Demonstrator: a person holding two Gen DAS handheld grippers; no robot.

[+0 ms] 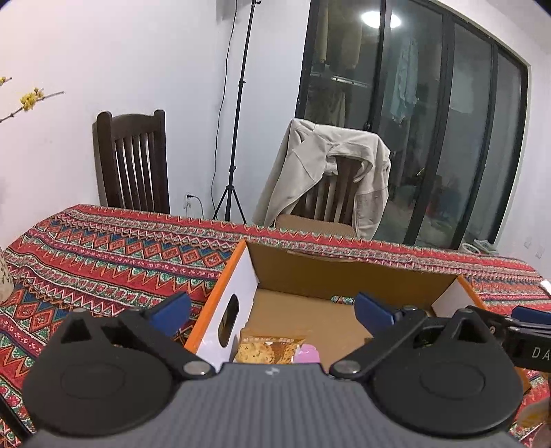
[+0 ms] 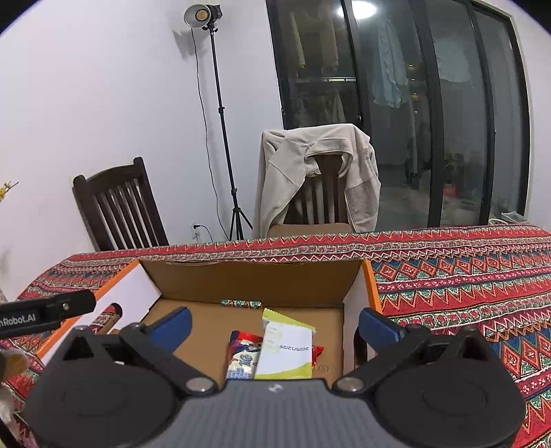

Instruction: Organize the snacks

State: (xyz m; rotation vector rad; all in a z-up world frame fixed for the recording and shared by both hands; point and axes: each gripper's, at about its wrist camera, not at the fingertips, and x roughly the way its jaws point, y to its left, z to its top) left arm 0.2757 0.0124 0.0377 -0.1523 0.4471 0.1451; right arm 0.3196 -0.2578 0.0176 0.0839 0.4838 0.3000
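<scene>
Left wrist view: the open brown cardboard box with orange outer edges and white side panels (image 1: 310, 275) stands on the red patterned woven tablecloth (image 1: 103, 248); the left gripper (image 1: 272, 310) hangs over the box's left wall with its blue-padded jaws spread wide and nothing between them.
Box contents, left view: a clear packet of golden-brown snack pieces (image 1: 265, 348) lies on the box floor against the left wall, with a small pink packet (image 1: 308, 355) touching its right side.
Right wrist view: the right gripper (image 2: 275, 324) hangs over the same box, jaws spread wide, gripping nothing.
Box contents, right view: a white and yellow-green flat sachet (image 2: 286, 348) lies partly on top of a red, white and blue wrapped snack (image 2: 242, 358); a red wrapper corner (image 2: 317, 352) shows at the sachet's right edge.
Writing: the sachet carries an upside-down date stamp, apparently 2025/12/25; the blue print on the wrapped snack is too small to read; the black bar of the other gripper reads "nRobot.AI" in the right view and "DA" in the left.
Only in left view: the oval hand-hole (image 1: 229, 320) in the box's left panel.
Only in right view: the round studio lamp on a black stand (image 2: 203, 15).
Both views: a dark wooden slatted chair (image 1: 132, 162) and a second chair draped with a beige jacket (image 1: 330, 172) behind the table.
</scene>
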